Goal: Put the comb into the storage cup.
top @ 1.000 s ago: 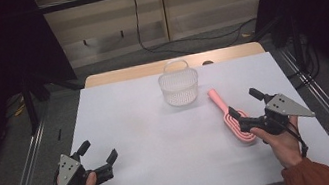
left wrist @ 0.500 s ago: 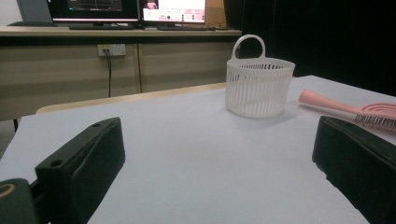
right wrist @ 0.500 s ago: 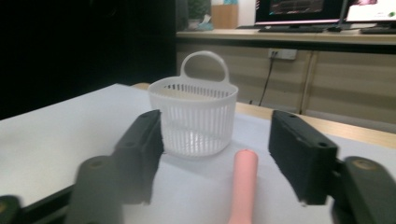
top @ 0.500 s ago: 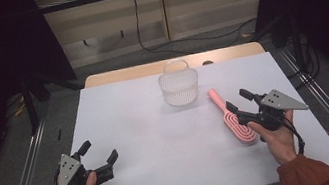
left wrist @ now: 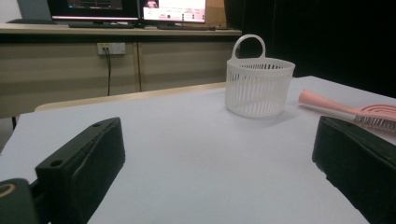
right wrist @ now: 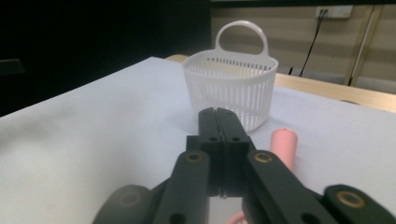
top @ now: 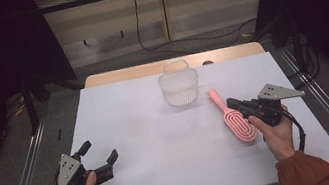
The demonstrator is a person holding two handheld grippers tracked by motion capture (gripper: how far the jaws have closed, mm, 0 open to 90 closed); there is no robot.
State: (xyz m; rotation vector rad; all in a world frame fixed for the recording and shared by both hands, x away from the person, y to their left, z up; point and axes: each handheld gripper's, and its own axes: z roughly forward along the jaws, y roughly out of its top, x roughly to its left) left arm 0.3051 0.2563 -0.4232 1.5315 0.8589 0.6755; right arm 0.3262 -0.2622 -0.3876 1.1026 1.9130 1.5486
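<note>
The right gripper, jaws just closing, is clenched empty above the pink plastic hairbrush; the left gripper gapes wide, released.

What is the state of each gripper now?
Left gripper: open, holding nothing.
Right gripper: jaws just closed, pressed together, nothing visibly between them; pink hairbrush lies beside it.

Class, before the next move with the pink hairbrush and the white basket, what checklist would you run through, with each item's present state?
1. Right gripper holds the hairbrush: not ok; its jaws have just been closing and meet with nothing between them.
2. Hairbrush lies flat on the table: ok.
3. Basket upright: ok.
4. Left gripper open, apart from hairbrush and basket: ok.
</note>
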